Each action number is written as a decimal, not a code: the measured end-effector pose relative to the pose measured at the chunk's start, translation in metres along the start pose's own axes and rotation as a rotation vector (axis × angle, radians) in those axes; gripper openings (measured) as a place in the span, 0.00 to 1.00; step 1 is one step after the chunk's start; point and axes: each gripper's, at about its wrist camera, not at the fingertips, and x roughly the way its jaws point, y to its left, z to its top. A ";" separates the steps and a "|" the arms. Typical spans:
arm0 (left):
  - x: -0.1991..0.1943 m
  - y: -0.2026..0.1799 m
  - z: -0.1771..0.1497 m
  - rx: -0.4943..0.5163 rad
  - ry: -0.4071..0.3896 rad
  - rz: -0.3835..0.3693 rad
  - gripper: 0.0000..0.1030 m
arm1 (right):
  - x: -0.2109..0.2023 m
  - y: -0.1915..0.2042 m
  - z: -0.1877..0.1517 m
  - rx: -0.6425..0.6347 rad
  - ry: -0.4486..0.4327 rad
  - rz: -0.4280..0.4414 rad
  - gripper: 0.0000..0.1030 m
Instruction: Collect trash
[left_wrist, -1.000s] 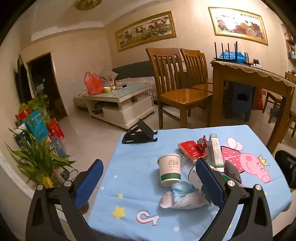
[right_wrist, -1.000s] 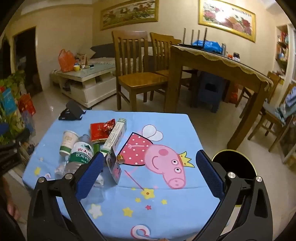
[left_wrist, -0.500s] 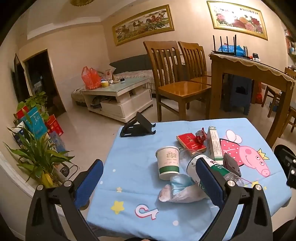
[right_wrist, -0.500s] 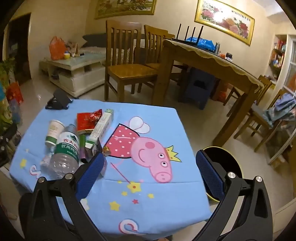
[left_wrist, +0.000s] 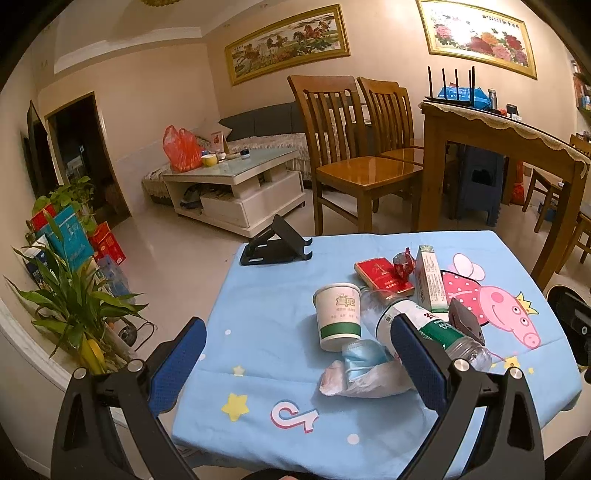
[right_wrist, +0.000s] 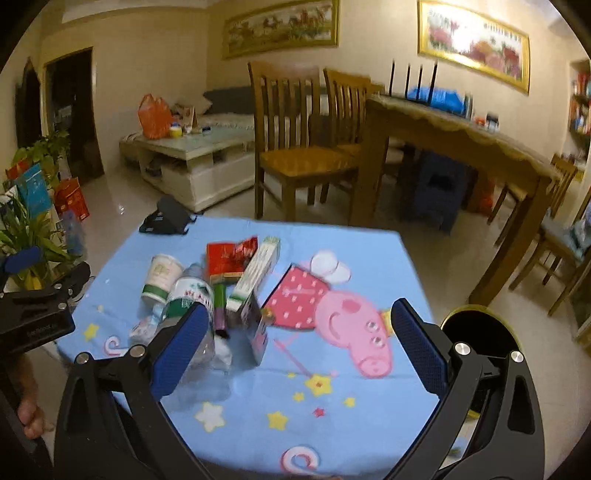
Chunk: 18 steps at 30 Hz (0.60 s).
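Trash lies on a small table with a blue cartoon cloth (left_wrist: 266, 317): a paper cup (left_wrist: 338, 315), a clear plastic bottle (left_wrist: 424, 328), a crumpled mask and wrapper (left_wrist: 362, 373), a red pack (left_wrist: 382, 275) and a long carton (left_wrist: 428, 278). The same pile shows in the right wrist view, with the cup (right_wrist: 162, 275), the bottle (right_wrist: 190, 295) and the carton (right_wrist: 255, 273). My left gripper (left_wrist: 299, 362) is open and empty above the near left of the table. My right gripper (right_wrist: 299, 350) is open and empty over the near edge. A black round bin (right_wrist: 480, 339) stands on the floor to the right.
A black phone stand (left_wrist: 277, 245) sits at the table's far left corner. Wooden chairs (left_wrist: 354, 162) and a dining table (left_wrist: 498, 133) stand behind. A white coffee table (left_wrist: 232, 184) is at back left. Potted plants (left_wrist: 74, 310) are at the left.
Both grippers stay open. The right wrist view has swung left and closer to the pile. The left wrist view has barely shifted.
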 end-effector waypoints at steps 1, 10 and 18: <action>0.000 0.001 -0.001 -0.001 0.000 0.001 0.94 | 0.005 0.001 -0.002 -0.008 0.005 -0.015 0.95; 0.003 0.008 -0.001 -0.015 0.008 0.000 0.94 | 0.018 0.004 0.000 -0.050 0.052 -0.200 0.95; 0.003 0.009 -0.001 -0.015 0.009 -0.004 0.94 | 0.022 0.000 -0.004 -0.027 0.062 -0.130 0.95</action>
